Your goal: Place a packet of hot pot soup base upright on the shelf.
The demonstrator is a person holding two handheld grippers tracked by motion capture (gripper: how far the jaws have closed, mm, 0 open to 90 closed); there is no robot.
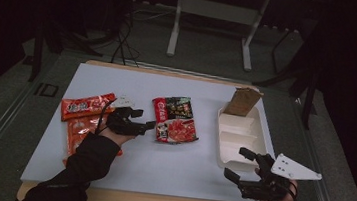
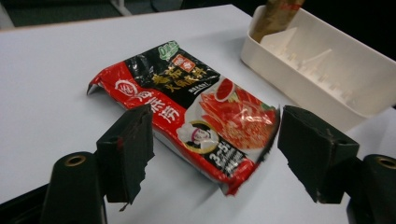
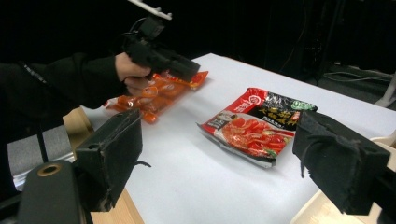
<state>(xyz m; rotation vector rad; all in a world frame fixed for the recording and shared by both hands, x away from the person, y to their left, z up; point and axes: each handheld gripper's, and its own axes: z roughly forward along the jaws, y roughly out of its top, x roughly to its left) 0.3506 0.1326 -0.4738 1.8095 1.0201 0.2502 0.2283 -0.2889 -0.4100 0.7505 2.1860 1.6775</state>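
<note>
My left gripper (image 1: 149, 125) is open, jaws either side of the noodle pack's (image 1: 175, 120) near edge, not touching it. Pack lies flat mid-table, well apart from the white tray (image 1: 223, 135). My right gripper (image 1: 240, 166) is open wide and empty just beside the tray's near end.

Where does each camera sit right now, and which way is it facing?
High view: above the near side, looking forward and down on the table; both forearms enter from below.
Left gripper view: on the left hand-held gripper, facing the red-black packet and white tray; its open jaws show.
Right gripper view: on the right hand-held gripper, facing across the table; its open jaws show.
Shared: both gripper views show the red-black packet.
</note>
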